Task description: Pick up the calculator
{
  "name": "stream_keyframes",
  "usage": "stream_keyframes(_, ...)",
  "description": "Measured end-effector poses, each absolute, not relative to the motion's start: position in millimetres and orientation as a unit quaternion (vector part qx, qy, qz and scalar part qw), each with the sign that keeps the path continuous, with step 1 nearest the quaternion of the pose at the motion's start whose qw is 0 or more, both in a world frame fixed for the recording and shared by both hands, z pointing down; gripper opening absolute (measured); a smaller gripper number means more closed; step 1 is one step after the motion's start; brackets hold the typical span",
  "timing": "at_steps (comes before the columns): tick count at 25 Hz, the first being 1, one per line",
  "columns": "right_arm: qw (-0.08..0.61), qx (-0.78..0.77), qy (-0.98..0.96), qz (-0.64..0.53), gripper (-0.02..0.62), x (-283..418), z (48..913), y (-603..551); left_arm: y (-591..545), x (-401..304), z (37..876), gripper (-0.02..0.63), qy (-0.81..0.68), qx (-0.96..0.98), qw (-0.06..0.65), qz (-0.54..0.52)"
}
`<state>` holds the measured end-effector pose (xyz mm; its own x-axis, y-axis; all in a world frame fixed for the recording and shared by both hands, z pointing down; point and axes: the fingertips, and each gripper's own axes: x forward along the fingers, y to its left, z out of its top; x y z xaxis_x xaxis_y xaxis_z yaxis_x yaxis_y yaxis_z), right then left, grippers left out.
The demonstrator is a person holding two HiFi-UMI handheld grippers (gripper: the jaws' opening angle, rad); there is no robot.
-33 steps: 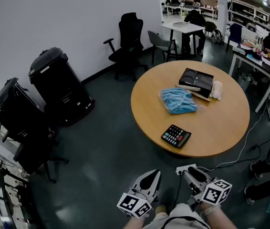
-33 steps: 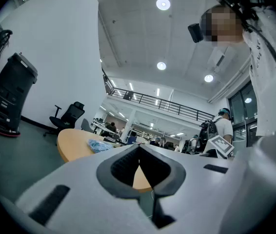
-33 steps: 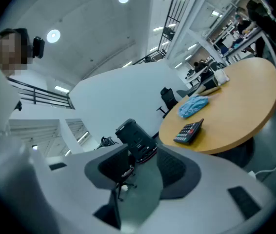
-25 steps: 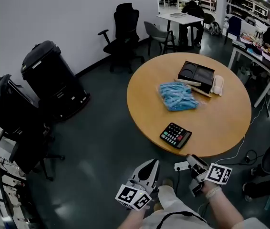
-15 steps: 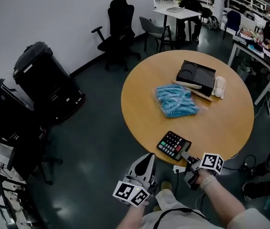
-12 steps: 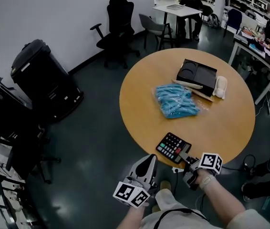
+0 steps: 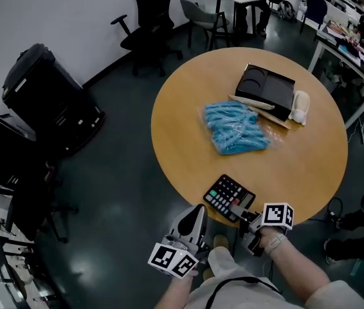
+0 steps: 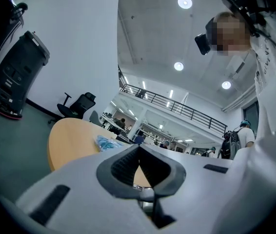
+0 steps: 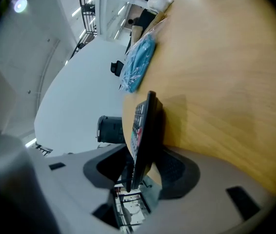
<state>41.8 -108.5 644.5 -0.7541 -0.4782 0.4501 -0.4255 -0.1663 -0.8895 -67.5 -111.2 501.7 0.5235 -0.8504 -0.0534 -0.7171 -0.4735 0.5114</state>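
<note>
The black calculator (image 7: 229, 197) with coloured keys lies at the near edge of the round wooden table (image 7: 298, 166). My right gripper (image 7: 241, 214) has come in from that edge and its jaws straddle the calculator's near end. In the right gripper view the calculator (image 9: 143, 130) stands edge-on between the two pads, with a gap showing on its key side; the jaws (image 9: 143, 168) are closing. My left gripper (image 7: 195, 212) hangs below the table edge, left of the calculator, holding nothing, its pads (image 8: 123, 162) meeting at the tips.
On the table lie a blue plastic bag (image 7: 236, 127), a black tray (image 7: 265, 85) and a white bundle (image 7: 300, 106). Black bins (image 7: 40, 95) stand at the left and office chairs (image 7: 146, 18) behind. A person's legs show under me on the dark floor.
Both grippers have moved forward to the table. The right one has dropped and rolled, and its jaws now reach around the calculator's near end.
</note>
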Motion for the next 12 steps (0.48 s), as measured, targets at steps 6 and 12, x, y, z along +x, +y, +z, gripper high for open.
stream_keyframes(6, 0.004, -0.356, 0.650, -0.672, 0.095, 41, 650, -110, -121, -74, 505, 0.008, -0.473, 0.839, 0.223, -0.149)
stream_keyframes(12, 0.024, -0.346, 0.685, -0.641, 0.083, 49, 615, -124, -137, -78, 493, 0.008, -0.481, 0.838, 0.213, -0.143)
